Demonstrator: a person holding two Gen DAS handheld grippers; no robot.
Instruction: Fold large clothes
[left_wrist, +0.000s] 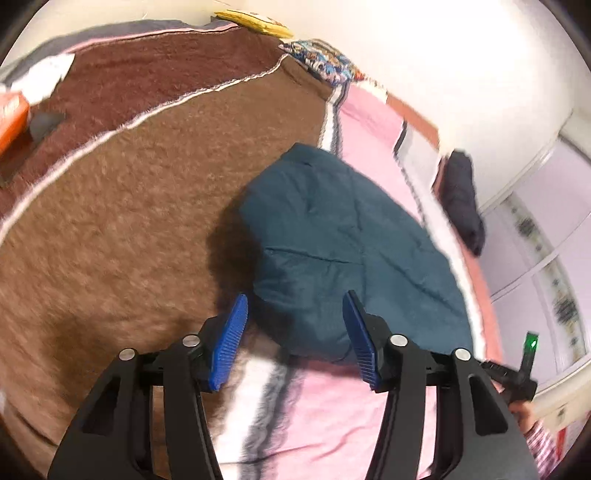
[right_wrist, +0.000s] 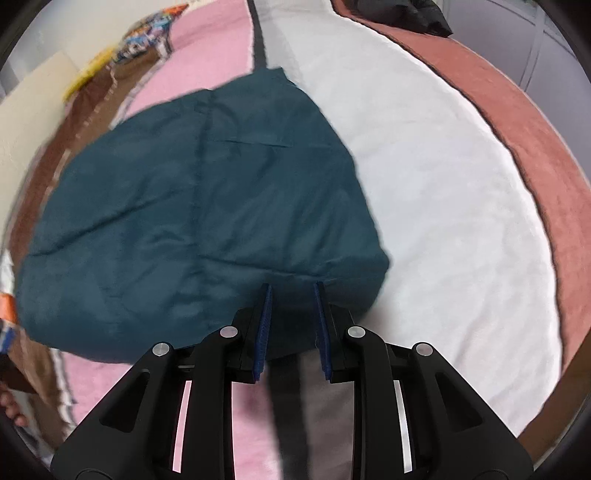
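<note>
On the bed, a teal garment (left_wrist: 343, 236) lies folded into a thick, puffy packet, half on the brown fleece blanket (left_wrist: 122, 206) and half on the pink sheet (left_wrist: 332, 413). Far off at ten o'clock in the left view an orange box (left_wrist: 13, 114) sits on the blanket, well apart from the work.

The left gripper (left_wrist: 295, 336) stands with its blue pads spread fairly wide, nothing between them; the near edge of the garment lies just beyond the tips at twelve o'clock. From here I judge the main risk is a shallow bite: if it closes on the top layer alone, the packet can peel open and the fold comes undone. The fleece just beside the left pad (left_wrist: 231, 343) could also get pinched along with the cloth.

In the right view the right gripper (right_wrist: 291, 326) has its pads narrow, and the garment's near right corner sits at and between the tips. Whether they actually press the cloth I cannot tell; the edge is blurred there. If only one side has hold, a lift may drag the packet askew across the white blanket (right_wrist: 443, 206). A dark heap of clothes (right_wrist: 410, 16) at one o'clock lies well clear.
</note>
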